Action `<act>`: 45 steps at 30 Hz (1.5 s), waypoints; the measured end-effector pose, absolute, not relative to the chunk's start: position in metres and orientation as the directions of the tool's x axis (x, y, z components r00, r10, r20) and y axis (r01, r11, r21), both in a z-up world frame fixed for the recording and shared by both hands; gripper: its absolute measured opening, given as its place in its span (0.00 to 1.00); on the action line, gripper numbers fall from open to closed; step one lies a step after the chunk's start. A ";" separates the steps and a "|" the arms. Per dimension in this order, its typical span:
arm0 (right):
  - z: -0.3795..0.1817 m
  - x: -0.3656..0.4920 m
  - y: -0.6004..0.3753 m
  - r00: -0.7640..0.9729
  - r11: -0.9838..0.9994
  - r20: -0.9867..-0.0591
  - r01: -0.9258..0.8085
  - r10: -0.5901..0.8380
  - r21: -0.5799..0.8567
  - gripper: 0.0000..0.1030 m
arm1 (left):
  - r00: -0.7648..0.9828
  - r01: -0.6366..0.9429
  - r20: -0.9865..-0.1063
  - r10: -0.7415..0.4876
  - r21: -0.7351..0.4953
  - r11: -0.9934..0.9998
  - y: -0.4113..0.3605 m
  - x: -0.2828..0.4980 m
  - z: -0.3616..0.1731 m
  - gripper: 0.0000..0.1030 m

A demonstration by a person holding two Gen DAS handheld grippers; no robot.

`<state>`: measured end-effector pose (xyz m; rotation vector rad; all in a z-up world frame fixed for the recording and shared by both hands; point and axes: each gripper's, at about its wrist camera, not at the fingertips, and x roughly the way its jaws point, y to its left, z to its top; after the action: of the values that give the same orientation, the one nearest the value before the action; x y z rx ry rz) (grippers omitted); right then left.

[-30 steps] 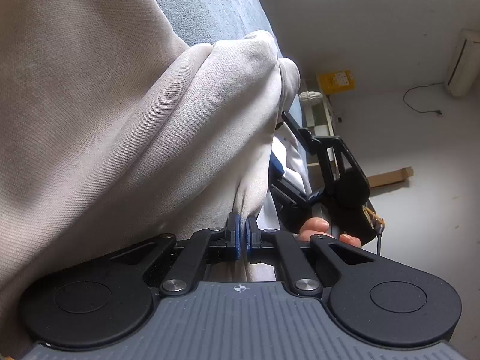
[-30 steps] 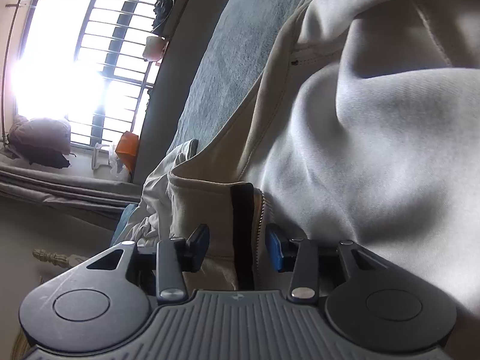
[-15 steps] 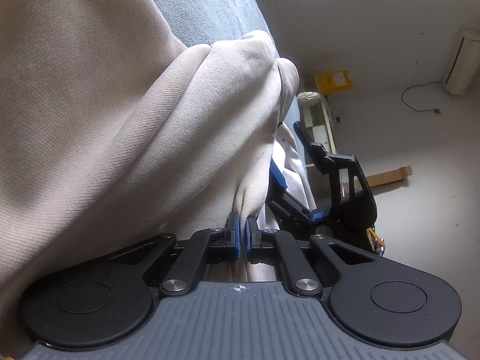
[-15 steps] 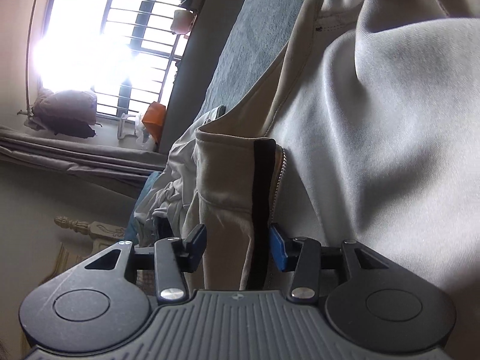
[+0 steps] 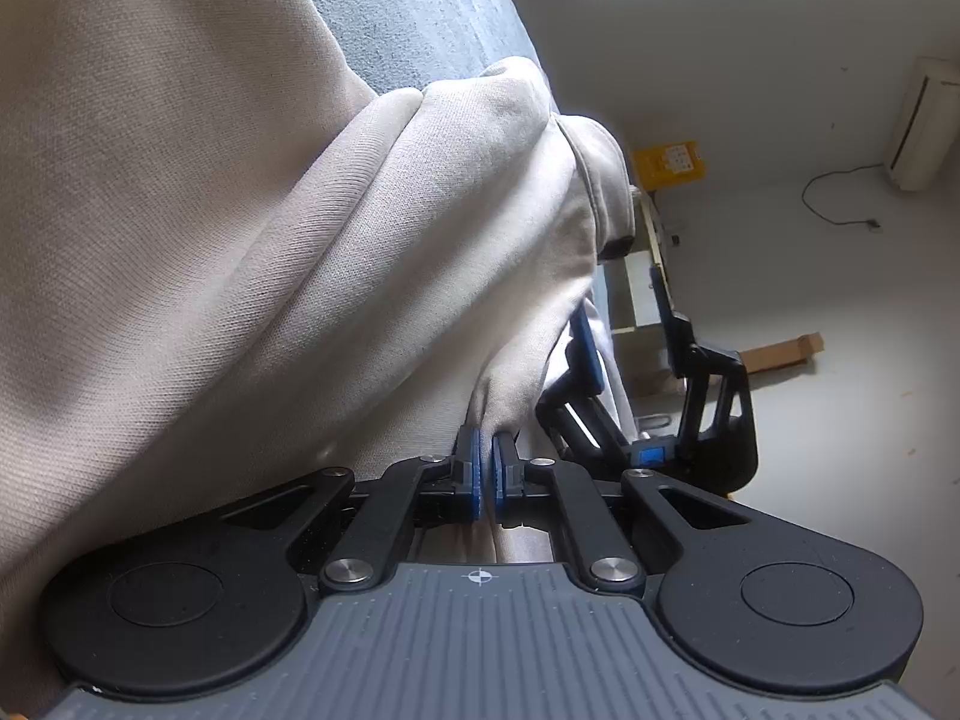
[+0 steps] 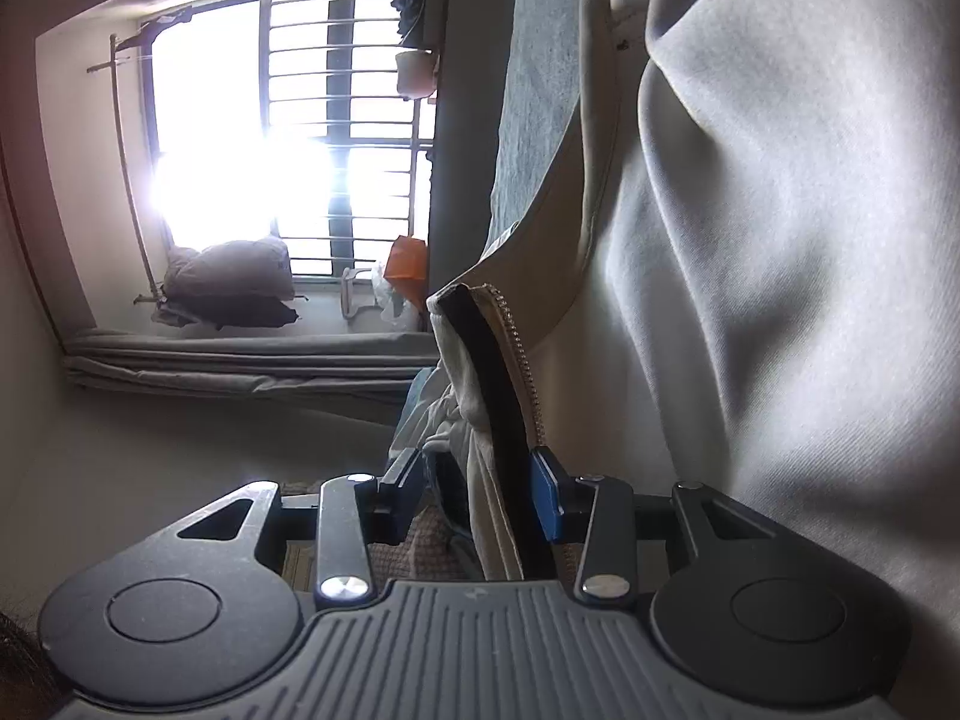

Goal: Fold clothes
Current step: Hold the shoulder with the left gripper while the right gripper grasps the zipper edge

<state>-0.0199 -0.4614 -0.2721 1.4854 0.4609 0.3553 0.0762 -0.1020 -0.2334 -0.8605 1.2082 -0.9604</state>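
Narrowing right jaws straddle the jacket's zipper edge; left jaws pinch its fabric.

Left gripper: black linkage arms, blue pads, silver pivot screws, and two round black discs are seen.
Left housing: grey ribbed plastic is marked with a small white crosshair.
Right gripper: the same black arms, blue pads and silver screws are seen.
Right housing: grey ribbed plastic is flanked by round black discs.
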 end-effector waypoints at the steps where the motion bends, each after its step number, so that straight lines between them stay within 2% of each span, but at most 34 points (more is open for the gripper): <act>1: -0.272 -0.019 -0.459 0.854 0.062 -0.072 0.046 0.515 0.997 0.41 | 0.088 0.135 -0.355 -0.931 -0.921 0.364 -0.103 0.076 -0.233 0.06; 4: -0.269 -0.018 -0.453 0.827 0.114 -0.115 0.062 0.550 0.991 0.40 | 0.087 0.136 -0.355 -0.931 -0.922 0.364 -0.103 0.076 -0.233 0.06; 8: -0.260 -0.024 -0.453 0.844 0.183 -0.225 0.153 0.488 0.971 0.40 | 0.088 0.136 -0.354 -0.931 -0.922 0.363 -0.102 0.076 -0.232 0.06; 10: -0.248 -0.027 -0.450 0.832 0.254 -0.324 0.228 0.451 0.940 0.42 | 0.088 0.135 -0.352 -0.932 -0.922 0.362 -0.102 0.075 -0.232 0.06; 14: -0.229 -0.025 -0.429 0.752 0.417 -0.516 0.348 0.411 0.840 0.54 | 0.089 0.134 -0.351 -0.932 -0.923 0.360 -0.104 0.074 -0.230 0.06; 15: -0.228 -0.023 -0.424 0.735 0.437 -0.542 0.364 0.408 0.822 0.55 | 0.089 0.134 -0.350 -0.933 -0.923 0.359 -0.105 0.074 -0.231 0.06; 17: -0.224 -0.013 -0.413 0.722 0.456 -0.562 0.374 0.403 0.808 0.70 | 0.090 0.133 -0.348 -0.933 -0.924 0.358 -0.107 0.073 -0.230 0.06; 18: -0.223 -0.010 -0.410 0.724 0.453 -0.561 0.376 0.401 0.808 0.73 | 0.090 0.132 -0.347 -0.933 -0.925 0.357 -0.108 0.073 -0.230 0.06; 20: -0.223 -0.006 -0.408 0.738 0.436 -0.542 0.366 0.401 0.822 0.84 | 0.092 0.131 -0.346 -0.934 -0.925 0.356 -0.110 0.072 -0.230 0.06; 23: -0.227 -0.001 -0.410 0.774 0.382 -0.472 0.320 0.423 0.867 0.84 | 0.092 0.129 -0.345 -0.934 -0.926 0.354 -0.113 0.071 -0.230 0.06; 24: -0.230 -0.002 -0.415 0.786 0.342 -0.433 0.298 0.441 0.891 0.82 | 0.092 0.129 -0.343 -0.935 -0.927 0.353 -0.113 0.071 -0.230 0.06; 26: -0.239 -0.008 -0.424 0.807 0.245 -0.360 0.273 0.468 0.930 0.68 | 0.092 0.127 -0.341 -0.936 -0.928 0.351 -0.114 0.071 -0.231 0.06; 29: -0.250 -0.021 -0.431 0.842 0.148 -0.270 0.227 0.467 0.963 0.63 | 0.092 0.128 -0.340 -0.936 -0.928 0.349 -0.114 0.070 -0.233 0.06; 35: -0.266 -0.044 -0.440 0.891 0.012 -0.118 0.125 0.438 0.992 0.61 | 0.092 0.127 -0.340 -0.936 -0.928 0.350 -0.117 0.070 -0.235 0.06; 45: -0.273 -0.056 -0.444 0.908 -0.027 -0.038 0.054 0.418 0.998 0.56 | 0.094 0.129 -0.342 -0.935 -0.927 0.352 -0.113 0.073 -0.237 0.06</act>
<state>-0.0557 -0.4441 -0.2728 1.5819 0.3772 0.3019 0.0730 -0.1135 -0.2372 -0.8771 1.2021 -0.9622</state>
